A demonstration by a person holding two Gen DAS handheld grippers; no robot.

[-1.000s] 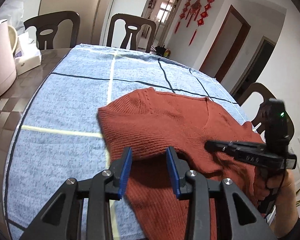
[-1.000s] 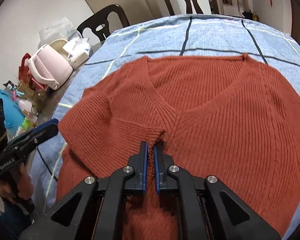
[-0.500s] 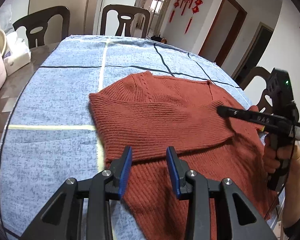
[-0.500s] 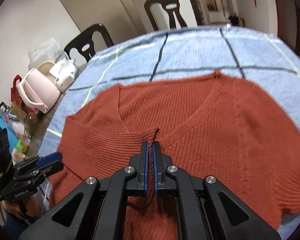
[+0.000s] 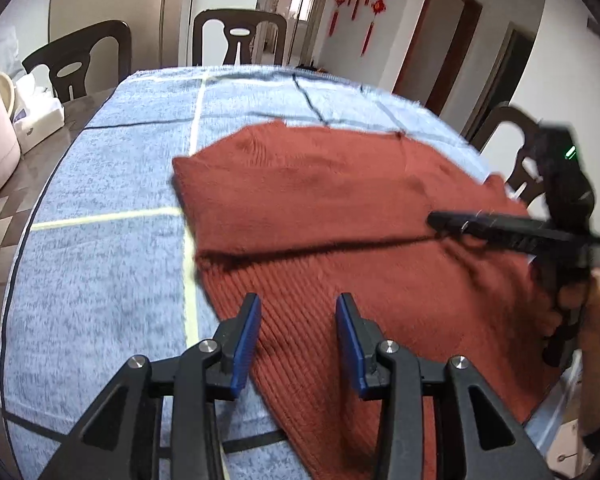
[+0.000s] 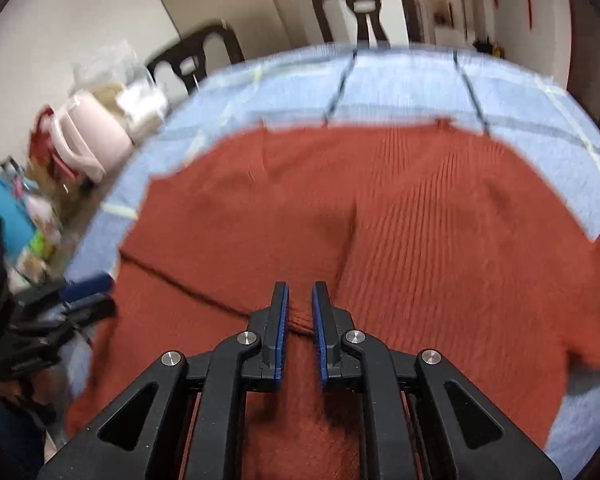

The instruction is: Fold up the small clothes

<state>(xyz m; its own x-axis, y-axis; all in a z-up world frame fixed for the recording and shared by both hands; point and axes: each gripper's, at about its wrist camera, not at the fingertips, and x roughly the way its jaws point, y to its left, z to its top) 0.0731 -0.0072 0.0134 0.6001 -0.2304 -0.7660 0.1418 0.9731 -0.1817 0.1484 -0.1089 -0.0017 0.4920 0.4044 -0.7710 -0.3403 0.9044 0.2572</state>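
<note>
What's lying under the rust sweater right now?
The rust sweater lies on a blue checked cloth that shows all around it. Its left part is folded over its body; whatever else lies beneath is covered.

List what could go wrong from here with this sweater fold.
1. The right gripper is opening with the folded sleeve cuff between its pads; the knit may snag and drag back as it leaves.
2. The folded edge looks slanted, so the rust-red sweater may end up lopsided.
3. The left gripper, open over the sweater, might rumple it if it dips.
</note>
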